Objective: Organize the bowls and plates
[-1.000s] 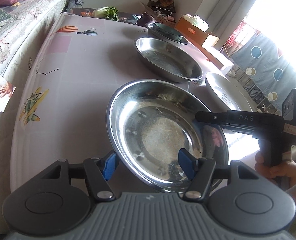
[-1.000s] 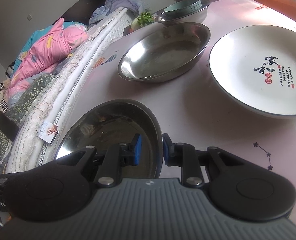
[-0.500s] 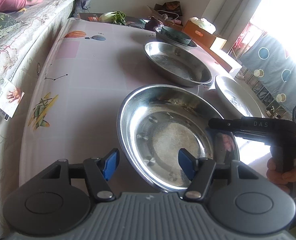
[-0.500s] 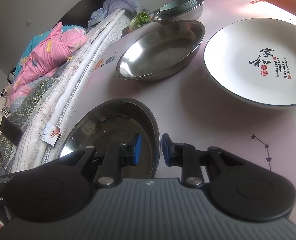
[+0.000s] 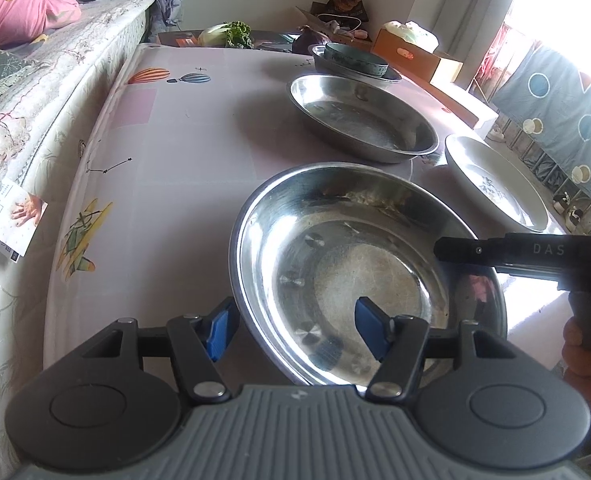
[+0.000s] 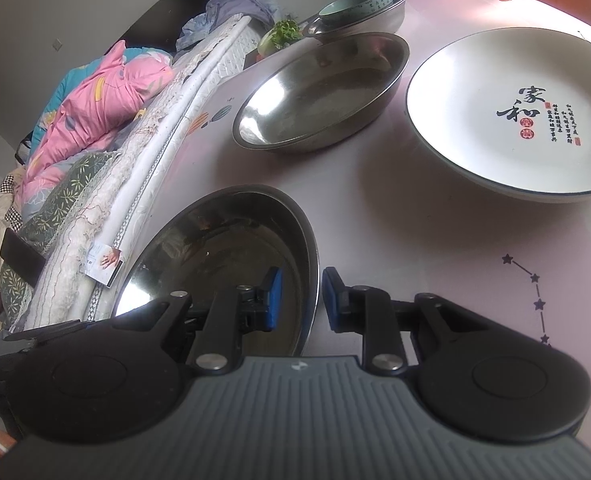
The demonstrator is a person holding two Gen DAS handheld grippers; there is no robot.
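well, right tool (image 6: 298, 300) pinches shiny steel bowl (image 6: 223, 248)

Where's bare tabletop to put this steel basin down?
Free: the wide strip between the steel basins and the mattress edge, and the star-printed corner below the white plate. Crowded: far end, around the stacked bowl.

Between the right gripper (image 6: 298, 295) fingers sits a glossy, scuffed metal bowl (image 6: 231, 248), beyond it a shiny glazed ceramic plate (image 6: 495, 120) on the bench's (image 6: 415, 232) smooth, matt printed cloth.
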